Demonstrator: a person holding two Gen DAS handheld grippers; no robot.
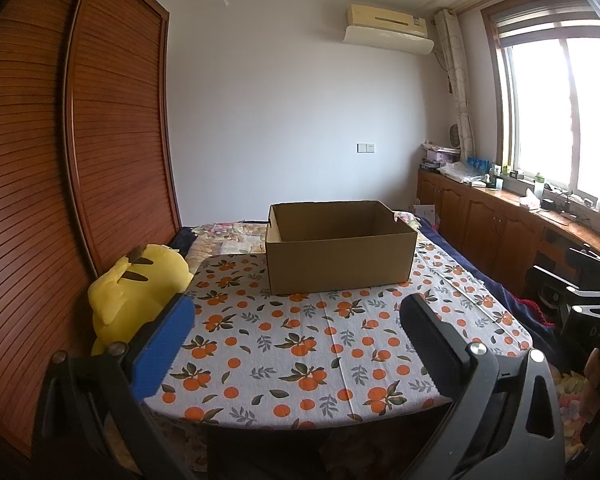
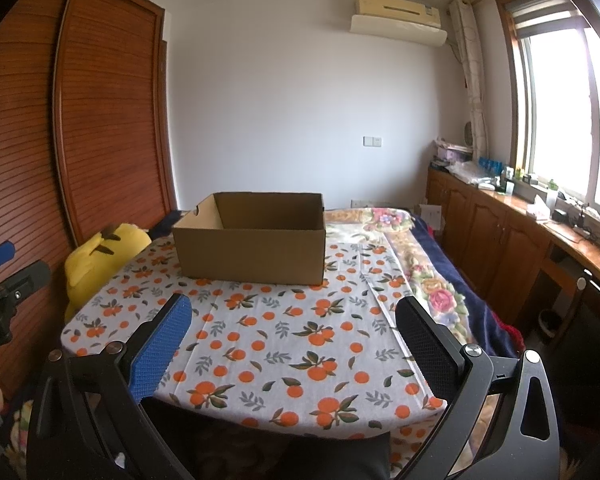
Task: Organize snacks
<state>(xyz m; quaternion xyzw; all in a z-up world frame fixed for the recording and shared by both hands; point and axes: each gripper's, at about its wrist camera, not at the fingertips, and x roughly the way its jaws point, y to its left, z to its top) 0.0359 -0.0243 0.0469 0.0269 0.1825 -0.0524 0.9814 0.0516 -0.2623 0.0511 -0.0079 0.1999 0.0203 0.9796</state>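
— Left gripper (image 1: 296,344) and right gripper (image 2: 292,340): how are they?
— Both spread wide, holding nothing, above the orange-print cloth (image 1: 300,344).
— And the cardboard box (image 1: 340,250)?
— Open-topped, on the worktop's far end; a yellow plush toy (image 1: 136,292) sits to its left.

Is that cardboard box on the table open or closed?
Open. The cardboard box stands upright on the orange-print tablecloth with no lid; its bare inner walls show in both views. Its floor is hidden, so contents: cannot tell.
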